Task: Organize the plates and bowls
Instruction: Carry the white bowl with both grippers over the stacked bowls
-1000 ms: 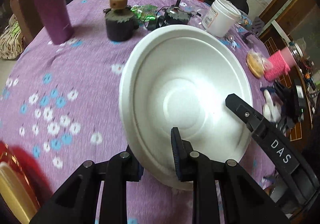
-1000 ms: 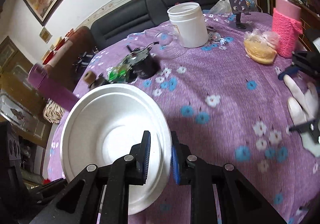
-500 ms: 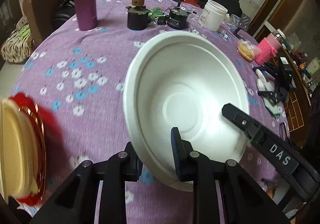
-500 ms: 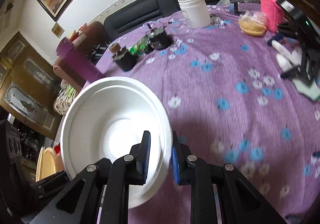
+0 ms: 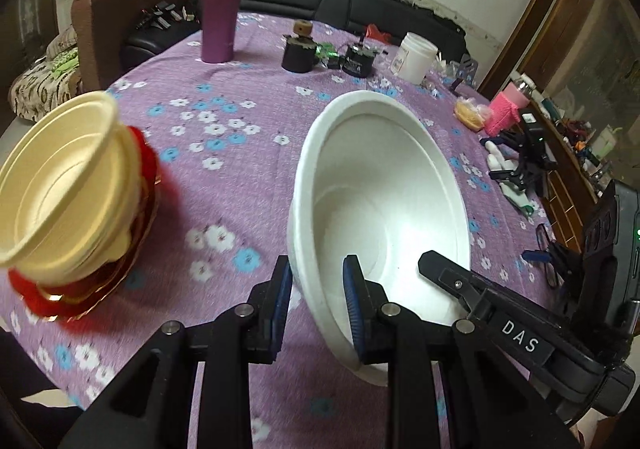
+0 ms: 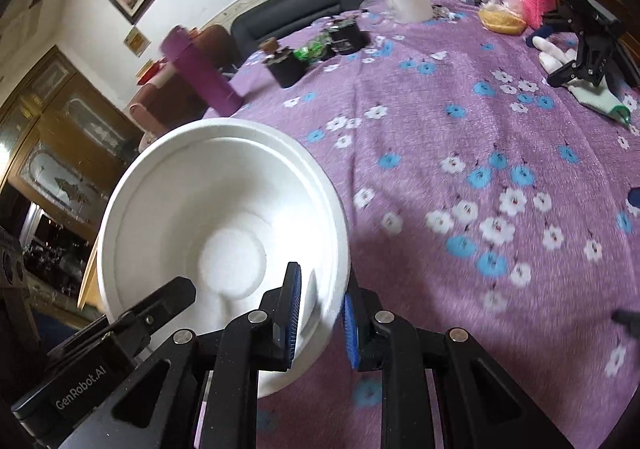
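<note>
Both grippers were clamped on the same white bowl, which was held tilted above the purple flowered tablecloth with its hollow facing the cameras. From the left wrist view, the left gripper pinched the bowl's near rim, one blue-padded finger outside the wall and the other inside, and the black finger of the right gripper (marked DAS on its body) reached into the bowl from the right. From the right wrist view, the right gripper gripped the rim on its own side in the same way, one pad inside and one outside, while the left gripper's body showed at the lower left edge of the bowl. To the left of the white bowl, well apart from it, a stack of cream bowls sat leaning on red and gold plates near the table's edge; that stack was blurred, so the count could not be told. Farther back on the cloth stood a purple tumbler, a dark jar with a cork stopper and a white tub, with a pink knitted bottle sleeve off to the right, near a white glove.
</note>
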The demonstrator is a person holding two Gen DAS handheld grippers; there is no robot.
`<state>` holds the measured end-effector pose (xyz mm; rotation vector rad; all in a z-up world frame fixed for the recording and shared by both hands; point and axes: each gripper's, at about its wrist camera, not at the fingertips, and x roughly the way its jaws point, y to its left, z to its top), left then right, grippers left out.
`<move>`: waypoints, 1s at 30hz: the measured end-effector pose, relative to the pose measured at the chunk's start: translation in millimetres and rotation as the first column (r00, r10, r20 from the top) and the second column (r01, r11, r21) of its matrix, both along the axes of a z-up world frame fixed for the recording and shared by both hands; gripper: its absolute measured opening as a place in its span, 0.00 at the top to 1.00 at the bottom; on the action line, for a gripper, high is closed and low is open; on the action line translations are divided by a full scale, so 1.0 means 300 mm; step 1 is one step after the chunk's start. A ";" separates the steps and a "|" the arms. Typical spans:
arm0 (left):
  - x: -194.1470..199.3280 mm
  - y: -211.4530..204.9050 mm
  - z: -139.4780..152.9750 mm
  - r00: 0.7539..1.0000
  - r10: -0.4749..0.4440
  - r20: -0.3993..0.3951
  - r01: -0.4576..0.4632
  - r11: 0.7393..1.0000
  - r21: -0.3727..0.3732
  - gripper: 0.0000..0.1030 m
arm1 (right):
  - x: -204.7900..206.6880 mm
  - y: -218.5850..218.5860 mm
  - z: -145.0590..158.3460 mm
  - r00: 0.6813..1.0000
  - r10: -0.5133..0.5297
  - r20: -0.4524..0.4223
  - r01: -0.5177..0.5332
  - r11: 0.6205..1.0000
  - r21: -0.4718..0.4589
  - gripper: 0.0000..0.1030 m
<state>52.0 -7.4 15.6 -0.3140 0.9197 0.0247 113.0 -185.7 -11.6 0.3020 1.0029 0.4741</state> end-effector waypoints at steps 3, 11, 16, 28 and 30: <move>-0.071 0.041 0.014 0.999 0.023 0.028 -0.022 1.000 -0.021 0.77 | -0.057 0.028 0.028 0.999 0.026 0.028 -0.026 1.000 0.003 0.80; -0.216 0.161 0.089 0.987 0.107 0.122 -0.105 0.994 -0.019 0.72 | -0.152 0.166 0.113 0.988 0.120 0.092 -0.122 0.993 0.007 0.80; -0.268 0.242 0.166 0.965 0.172 0.197 -0.178 0.984 0.013 0.70 | -0.167 0.290 0.170 0.973 0.191 0.132 -0.192 0.981 -0.002 0.78; -0.270 0.470 0.211 0.930 0.294 0.222 -0.313 0.948 0.055 0.70 | -0.133 0.578 0.245 0.932 0.313 0.184 -0.314 0.949 -0.026 0.78; -0.251 0.498 0.198 0.926 0.314 0.209 -0.334 0.940 0.069 0.70 | -0.127 0.618 0.248 0.925 0.328 0.190 -0.326 0.944 -0.044 0.78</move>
